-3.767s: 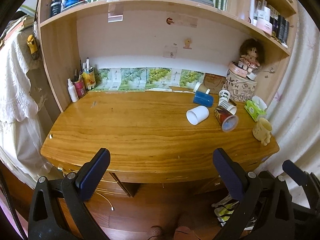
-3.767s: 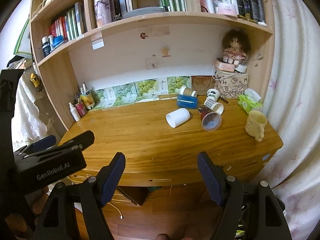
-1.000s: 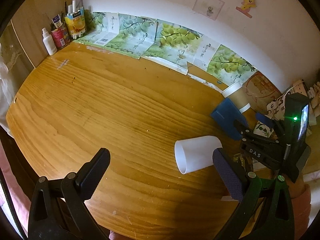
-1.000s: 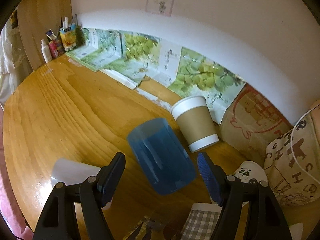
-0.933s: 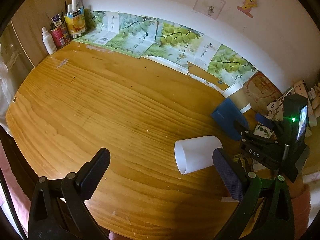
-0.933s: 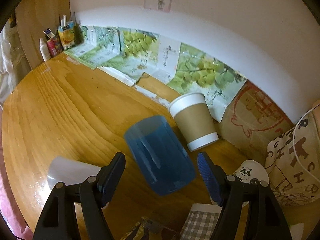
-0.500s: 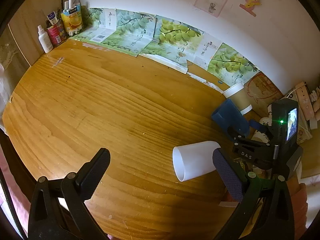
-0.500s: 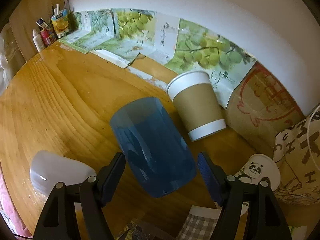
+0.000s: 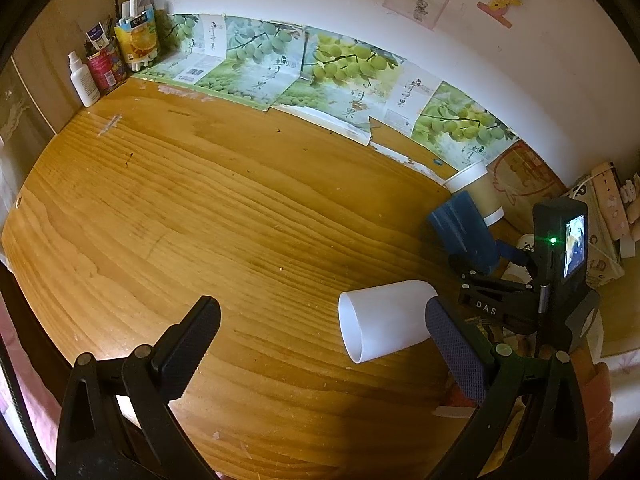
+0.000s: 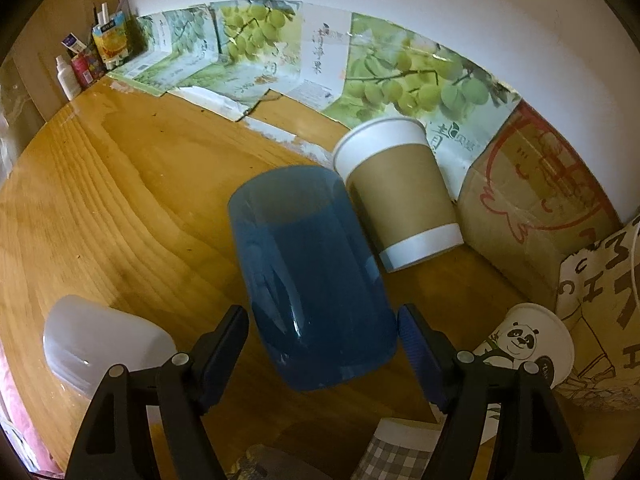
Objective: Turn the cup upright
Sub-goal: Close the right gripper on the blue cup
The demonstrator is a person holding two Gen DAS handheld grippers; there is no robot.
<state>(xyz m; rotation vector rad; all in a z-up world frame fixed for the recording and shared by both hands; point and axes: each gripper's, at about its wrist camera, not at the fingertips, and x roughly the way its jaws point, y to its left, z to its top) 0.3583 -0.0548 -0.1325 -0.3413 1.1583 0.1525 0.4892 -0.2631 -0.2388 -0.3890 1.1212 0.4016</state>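
Observation:
A translucent blue cup (image 10: pixel 312 280) lies on its side on the wooden desk (image 10: pixel 120 184), mouth pointing away from me. My right gripper (image 10: pixel 324 336) is open, its two fingers on either side of the cup's base end with small gaps. In the left wrist view the blue cup (image 9: pixel 464 232) lies at the right with the right gripper's body behind it. A white cup (image 9: pixel 384 326) lies on its side, mouth to the left, also in the right wrist view (image 10: pixel 104 348). My left gripper (image 9: pixel 320 340) is open and empty above the desk, its right finger beside the white cup.
A brown paper cup (image 10: pixel 400 192) lies on its side just right of the blue cup. A panda cup (image 10: pixel 524 344) and a cardboard box (image 10: pixel 540 184) crowd the right. Grape-print cartons (image 9: pixel 320 76) line the back wall. Bottles and pens (image 9: pixel 108 64) stand at the far left corner.
My right gripper has moved forward and down, so its fingers now flank the blue cup's base. My left gripper has drifted slightly nearer the white cup.

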